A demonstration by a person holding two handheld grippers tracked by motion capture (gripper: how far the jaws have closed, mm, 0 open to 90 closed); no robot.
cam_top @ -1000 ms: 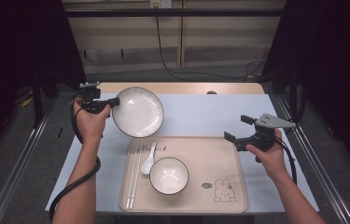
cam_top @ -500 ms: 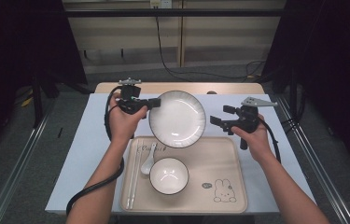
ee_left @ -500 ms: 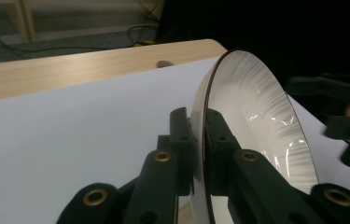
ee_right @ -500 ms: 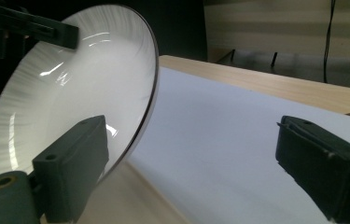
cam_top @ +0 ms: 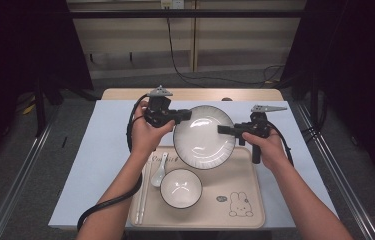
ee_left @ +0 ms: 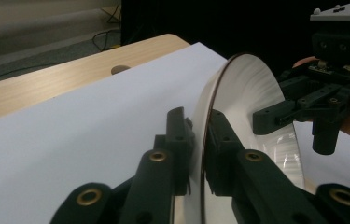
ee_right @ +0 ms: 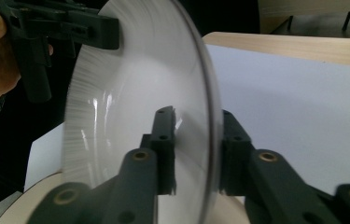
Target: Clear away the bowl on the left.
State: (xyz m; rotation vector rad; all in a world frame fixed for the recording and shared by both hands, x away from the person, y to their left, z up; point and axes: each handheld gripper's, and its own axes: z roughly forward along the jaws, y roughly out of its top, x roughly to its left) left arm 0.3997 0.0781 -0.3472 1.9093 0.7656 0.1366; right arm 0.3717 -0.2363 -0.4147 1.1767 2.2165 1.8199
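Glossy round plate [cam_top: 204,136] with ribbed rim, pinched between black grippers.

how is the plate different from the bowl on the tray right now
The plate is wide and shallow; the bowl is smaller across and deeper. The plate is held by its rim on opposite sides, by the left gripper and the right gripper; the bowl sits untouched on the tray. The plate overhangs the tray's far edge; the bowl sits nearer the front. Both are white with a dark rim.
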